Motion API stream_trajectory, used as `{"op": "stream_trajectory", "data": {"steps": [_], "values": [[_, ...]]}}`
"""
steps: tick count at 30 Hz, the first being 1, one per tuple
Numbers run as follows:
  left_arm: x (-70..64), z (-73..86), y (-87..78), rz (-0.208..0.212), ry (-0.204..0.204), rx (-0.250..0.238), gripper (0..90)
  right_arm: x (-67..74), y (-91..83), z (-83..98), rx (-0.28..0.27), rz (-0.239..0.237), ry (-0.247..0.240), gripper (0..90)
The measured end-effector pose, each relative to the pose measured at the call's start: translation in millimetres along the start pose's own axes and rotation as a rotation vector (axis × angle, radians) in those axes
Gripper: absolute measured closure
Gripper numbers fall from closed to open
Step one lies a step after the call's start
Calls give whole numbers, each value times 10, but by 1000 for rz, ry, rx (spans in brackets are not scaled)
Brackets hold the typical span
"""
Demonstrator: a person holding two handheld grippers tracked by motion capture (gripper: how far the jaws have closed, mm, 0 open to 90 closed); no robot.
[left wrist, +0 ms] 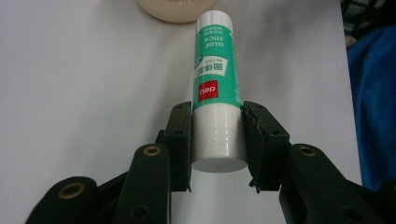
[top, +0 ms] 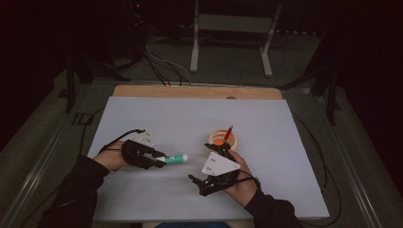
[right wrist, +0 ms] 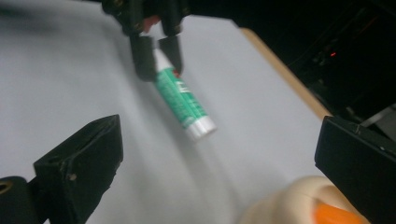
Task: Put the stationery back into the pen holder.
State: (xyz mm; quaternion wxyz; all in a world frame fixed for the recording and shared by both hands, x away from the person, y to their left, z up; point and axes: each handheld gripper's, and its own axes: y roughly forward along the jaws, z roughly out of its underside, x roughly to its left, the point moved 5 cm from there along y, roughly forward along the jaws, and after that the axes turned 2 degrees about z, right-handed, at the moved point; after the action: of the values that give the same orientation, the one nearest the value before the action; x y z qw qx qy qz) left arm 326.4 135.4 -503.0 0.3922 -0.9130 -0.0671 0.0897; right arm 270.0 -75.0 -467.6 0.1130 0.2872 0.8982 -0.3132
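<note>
1. The glue stick (left wrist: 216,88) is likely light and rigid: a hard plastic tube that should not flex or dent under the pads.
2. Its wall is smooth and round, so it could twist or slide out along its length if the squeeze is weak. A firm grip across the width looks needed.
3. The best hold seems to be the one it has now: on the white ribbed end, where the ridges give some bite. Gripped so far from the middle, the free end may droop.
4. The left gripper (left wrist: 217,140) has its jaws drawn in to a narrow gap, one pad on each side of that white end, clamping the stick.
5. In the high view the stick (top: 174,159) pokes out to the right of the left gripper (top: 159,160), lying near level, low over the white table (top: 142,114), left of the cup (top: 223,141).
6. The right gripper (right wrist: 215,186) has its jaws spread wide with nothing between them; it sits beside the cup, aimed toward the stick.
7. Looks: a slim cylinder with a green label, white print reading "GLUE STICK", a small red logo patch, and white at both ends.
8. The cream cup holds a red pen (top: 229,132) and something orange.
</note>
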Motion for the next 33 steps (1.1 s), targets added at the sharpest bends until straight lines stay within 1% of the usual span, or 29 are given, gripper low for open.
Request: {"op": "stream_trajectory", "data": {"steps": [1,2,3,4,5,6,7,8,9,10,11,13,14,15,17,18,19,21,22,23,24,25,26,27,28,30,31,32,33], "values": [[-11,-8,8,-2,-4,-3,659,38,30,-3,13,-19,-4,19],[-11,-8,8,-2,-4,-3,659,38,30,-3,13,-19,-4,19],[-43,-16,25,-2,14,-3,659,68,54,-8,22,-32,-13,83],[-57,-21,33,-2,16,-9,659,137,111,-5,45,-68,-38,135],[-72,-25,40,3,22,-15,659,166,138,0,53,-60,-49,145],[-81,-31,50,-1,21,-26,659,201,168,5,59,-70,-67,146],[-91,-31,58,3,19,-25,659,229,192,12,79,-62,-83,149],[-91,-31,58,3,19,-25,659,229,192,12,79,-62,-83,149],[-110,-31,79,7,23,-15,659,251,213,8,75,-48,-104,188],[-122,-28,86,10,27,-4,659,310,247,6,92,-20,-147,192],[-131,-30,88,12,31,-6,659,334,267,2,95,10,-181,233],[-138,-37,85,18,21,-13,659,394,303,4,108,33,-232,256],[-139,-37,84,17,21,-11,659,428,336,7,124,56,-269,272],[-140,-35,83,15,22,-10,659,442,349,13,132,69,-311,293],[-141,-32,76,19,14,-13,659,491,380,22,150,74,-363,354],[-143,-28,75,13,21,-12,659,510,391,32,164,96,-390,396],[-142,-29,75,15,15,-13,659,524,406,37,163,116,-423,428],[-143,-30,77,19,15,-16,659,528,419,42,175,133,-457,473],[-141,-32,82,20,10,-14,659,526,435,47,188,149,-499,487],[-142,-32,89,22,14,-13,659,526,447,53,197,176,-534,500],[-140,-35,93,21,14,-15,659,529,456,54,197,187,-553,523],[-138,-39,98,25,8,-16,659,533,465,51,201,189,-564,532],[-137,-39,99,25,11,-14,659,537,474,53,208,206,-570,547],[-133,-44,100,29,7,-19,659,536,487,46,213,206,-591,553],[-133,-46,101,34,3,-21,659,549,503,48,216,209,-587,556],[-134,-50,113,30,2,-18,659,551,532,43,227,219,-626,567],[-136,-50,117,29,9,-15,659,559,544,43,231,223,-637,572],[-135,-54,123,31,0,-19,659,569,560,43,228,224,-640,592],[-136,-56,129,39,-5,-18,659,576,568,46,235,225,-654,593]]}}
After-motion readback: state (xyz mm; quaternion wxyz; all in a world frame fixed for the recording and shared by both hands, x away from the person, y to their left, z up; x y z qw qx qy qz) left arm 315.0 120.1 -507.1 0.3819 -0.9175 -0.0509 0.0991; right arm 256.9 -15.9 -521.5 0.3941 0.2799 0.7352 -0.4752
